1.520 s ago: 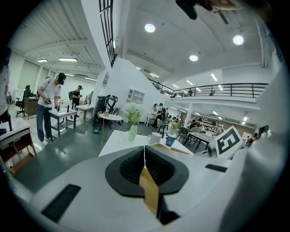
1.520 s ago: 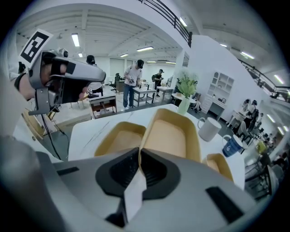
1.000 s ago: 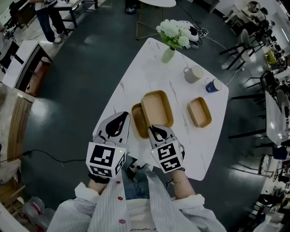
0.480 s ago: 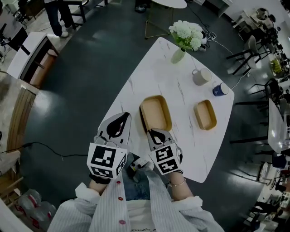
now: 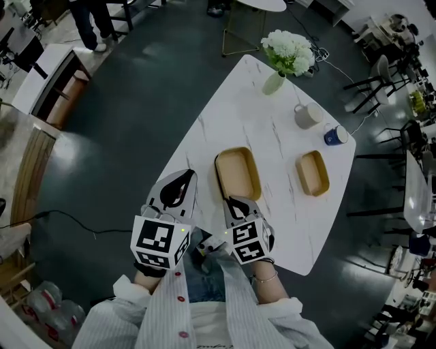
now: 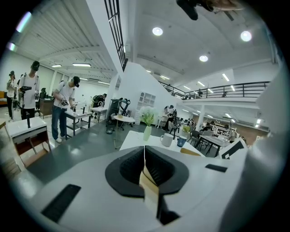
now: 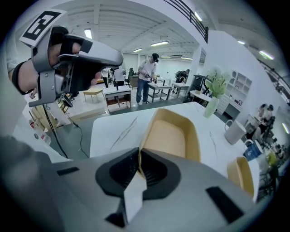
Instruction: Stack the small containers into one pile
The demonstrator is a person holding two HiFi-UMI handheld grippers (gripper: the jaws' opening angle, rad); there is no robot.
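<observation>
Currently the right gripper [image 5: 234, 202] is clamped on the near rim of the large tan rounded-rectangular container [image 5: 238, 172] on the white marble-patterned table [image 5: 272, 129]. A smaller tan container [image 5: 313, 172] lies well apart, to its right. The left gripper [image 5: 178, 183], jaws pressed together and empty, hovers by the table's near-left edge.

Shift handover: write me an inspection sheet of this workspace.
Surface: white marbled table, no spills seen.
Job's things: large container near the front edge; small container apart, to its right.
Clutter: grey mug, blue mug, vase of flowers at the far end.
Grippers: right gripper shut on large container's rim; left gripper shut, holding nothing.
Cables: floor cable at left; more beyond the vase.
Surroundings: chairs, other tables, people at work.
</observation>
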